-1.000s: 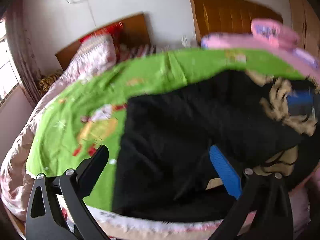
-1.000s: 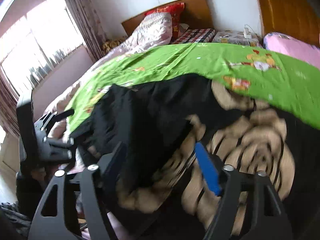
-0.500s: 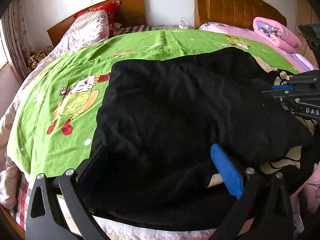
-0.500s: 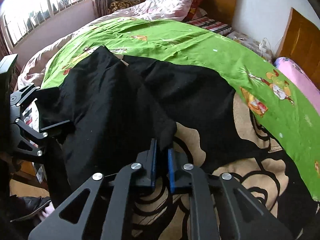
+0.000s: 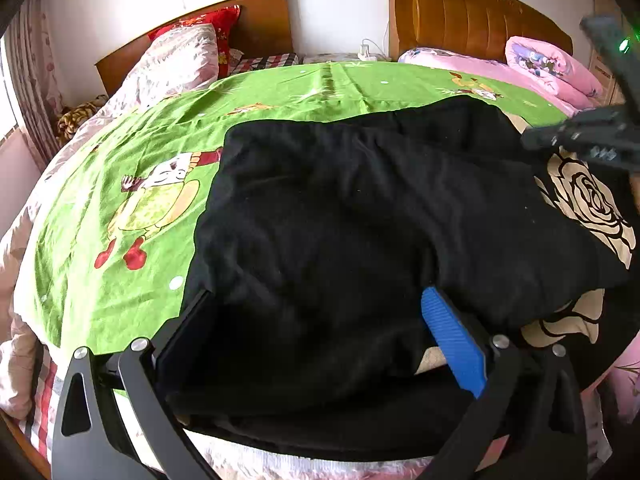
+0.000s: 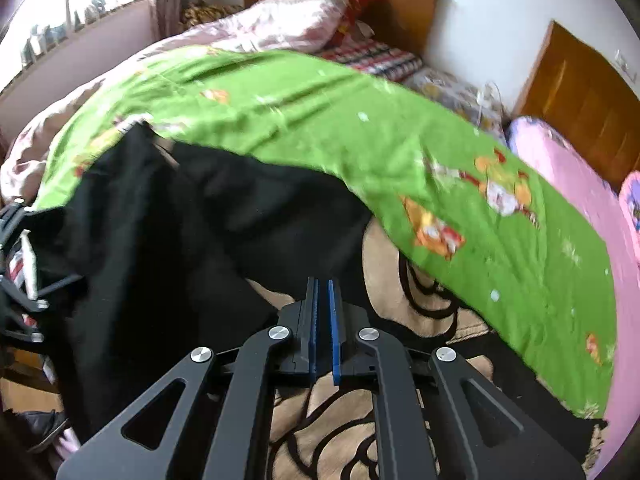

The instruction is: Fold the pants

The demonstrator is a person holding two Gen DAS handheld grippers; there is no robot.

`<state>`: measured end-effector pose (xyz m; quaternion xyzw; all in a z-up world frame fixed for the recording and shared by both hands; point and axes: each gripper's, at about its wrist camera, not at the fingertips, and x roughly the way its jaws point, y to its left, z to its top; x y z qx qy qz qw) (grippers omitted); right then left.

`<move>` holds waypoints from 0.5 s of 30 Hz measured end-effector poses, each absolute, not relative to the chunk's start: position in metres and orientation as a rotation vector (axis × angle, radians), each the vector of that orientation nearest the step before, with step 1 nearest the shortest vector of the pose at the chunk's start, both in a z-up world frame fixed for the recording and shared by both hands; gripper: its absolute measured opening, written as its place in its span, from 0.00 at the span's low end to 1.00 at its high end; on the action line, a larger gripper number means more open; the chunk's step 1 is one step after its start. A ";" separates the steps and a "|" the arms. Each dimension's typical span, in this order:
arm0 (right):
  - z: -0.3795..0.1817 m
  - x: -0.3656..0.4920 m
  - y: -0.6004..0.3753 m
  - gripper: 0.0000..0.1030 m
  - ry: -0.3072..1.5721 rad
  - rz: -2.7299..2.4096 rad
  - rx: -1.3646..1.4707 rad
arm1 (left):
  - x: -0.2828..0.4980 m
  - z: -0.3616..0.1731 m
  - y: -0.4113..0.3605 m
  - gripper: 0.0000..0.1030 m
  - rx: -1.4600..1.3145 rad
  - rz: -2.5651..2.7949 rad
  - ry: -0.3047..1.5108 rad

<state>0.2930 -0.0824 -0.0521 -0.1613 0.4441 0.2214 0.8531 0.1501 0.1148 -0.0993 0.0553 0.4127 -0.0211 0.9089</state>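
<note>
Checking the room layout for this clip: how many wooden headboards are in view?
2. One headboard stands against the wall behind the red pillow; the other headboard stands to its right, behind the pink bedding. Others may lie outside the frame.

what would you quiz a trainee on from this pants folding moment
1. True or false: the left gripper has its jaws wide apart, with the black pants between them.
2. The right gripper is: A) wide open, B) shut, C) out of view.
3. What flower is printed on the cream and black blanket beside the pants?

Key: 1 true; 2 B; 3 roses.
</note>
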 end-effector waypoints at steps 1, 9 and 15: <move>-0.056 0.294 -0.083 0.06 0.943 0.475 -0.314 | 0.150 -0.100 0.115 0.99 0.115 -0.043 0.850; -0.061 0.296 -0.100 0.96 1.010 0.645 -0.010 | 0.150 -0.100 0.116 0.99 0.113 -0.044 0.848; -0.057 0.280 -0.078 0.66 0.999 0.691 -0.162 | 0.149 -0.100 0.117 0.99 0.110 -0.043 0.843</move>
